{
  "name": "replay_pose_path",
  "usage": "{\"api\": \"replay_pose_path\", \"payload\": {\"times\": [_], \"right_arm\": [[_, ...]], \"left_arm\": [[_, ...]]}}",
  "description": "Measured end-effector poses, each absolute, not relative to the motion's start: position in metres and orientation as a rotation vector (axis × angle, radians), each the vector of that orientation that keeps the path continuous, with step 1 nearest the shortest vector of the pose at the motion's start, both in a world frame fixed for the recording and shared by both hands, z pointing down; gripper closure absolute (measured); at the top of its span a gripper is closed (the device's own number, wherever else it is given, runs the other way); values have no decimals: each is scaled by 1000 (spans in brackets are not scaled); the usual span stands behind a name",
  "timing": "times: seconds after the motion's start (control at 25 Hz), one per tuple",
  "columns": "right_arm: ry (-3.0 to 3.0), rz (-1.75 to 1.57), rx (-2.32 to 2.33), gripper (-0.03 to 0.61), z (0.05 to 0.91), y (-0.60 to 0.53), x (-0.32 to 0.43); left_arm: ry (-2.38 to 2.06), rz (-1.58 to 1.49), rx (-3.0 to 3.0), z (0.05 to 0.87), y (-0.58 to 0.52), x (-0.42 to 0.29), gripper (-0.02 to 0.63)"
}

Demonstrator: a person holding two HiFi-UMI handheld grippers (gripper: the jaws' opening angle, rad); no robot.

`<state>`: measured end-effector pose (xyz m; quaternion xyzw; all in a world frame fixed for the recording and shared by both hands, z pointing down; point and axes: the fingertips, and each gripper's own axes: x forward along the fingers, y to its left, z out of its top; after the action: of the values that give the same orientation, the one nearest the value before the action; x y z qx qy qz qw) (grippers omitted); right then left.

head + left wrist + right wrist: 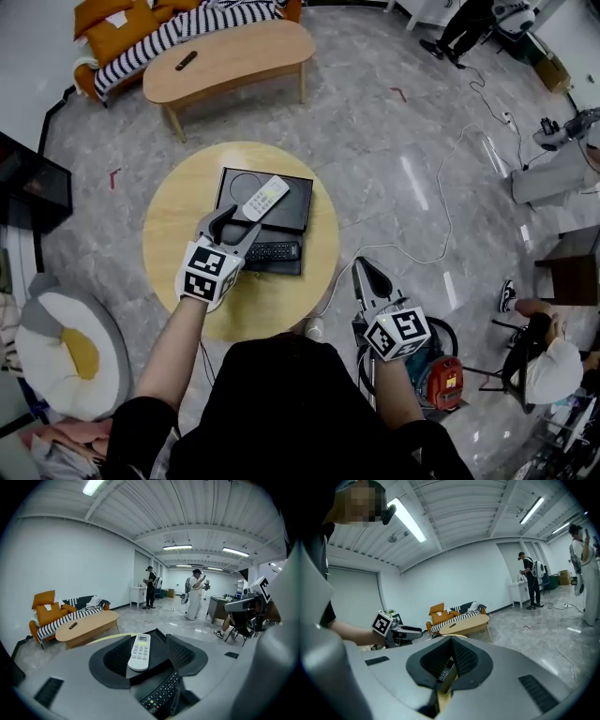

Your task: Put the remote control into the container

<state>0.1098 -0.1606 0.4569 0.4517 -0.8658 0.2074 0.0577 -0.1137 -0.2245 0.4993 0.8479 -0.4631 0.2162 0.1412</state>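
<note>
A white remote control (266, 197) (139, 651) lies slanted on the front part of a flat black container (292, 202) (158, 654) on the round wooden table (173, 248). My left gripper (236, 221) (145, 642) is open just in front of it. In the left gripper view the white remote lies between the spread jaws without either pad pressing on it. A black remote (272, 251) (161, 694) rests on a dark tray in front of the container, under that gripper. My right gripper (362, 266) (451, 640) is shut and empty, off the table's right side.
A kidney-shaped coffee table (234, 52) with a small dark remote (186, 61) and an orange sofa (117, 23) stand beyond. A white cable (441, 216) crosses the floor at right. A red tool (445, 382) and a seated person (548, 361) are at lower right.
</note>
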Motion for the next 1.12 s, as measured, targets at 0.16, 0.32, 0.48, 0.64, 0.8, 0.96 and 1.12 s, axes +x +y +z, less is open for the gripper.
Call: {"api": "replay_pose_path", "payload": {"times": [0.16,0.32,0.48,0.64,0.8,0.96,1.12], "right_arm": [[-2589,651,1412,571,463,-160,118],[-2554,680,1455,571,471,-159,127],[-2509,716,1503,571,481,-154,137],[-2470,745,1544,571,488,-151,148],[-2442,767,1579,571,493,-150,160],[-2419,795,1595,571,501,-147,165],[-2401,821,1606,571,507,-143,170]], "left_arm": [[-1292,711,2442,516,-240,-111,389],[-1253,789,2428,534,-257,-109,372],[-1215,859,2418,553,-270,-107,357],[-1179,929,2404,570,-281,-101,349],[-1163,977,2385,585,-291,-91,346],[-1120,1005,2343,599,-298,-83,330],[-1100,1046,2305,613,-303,-84,319]]}}
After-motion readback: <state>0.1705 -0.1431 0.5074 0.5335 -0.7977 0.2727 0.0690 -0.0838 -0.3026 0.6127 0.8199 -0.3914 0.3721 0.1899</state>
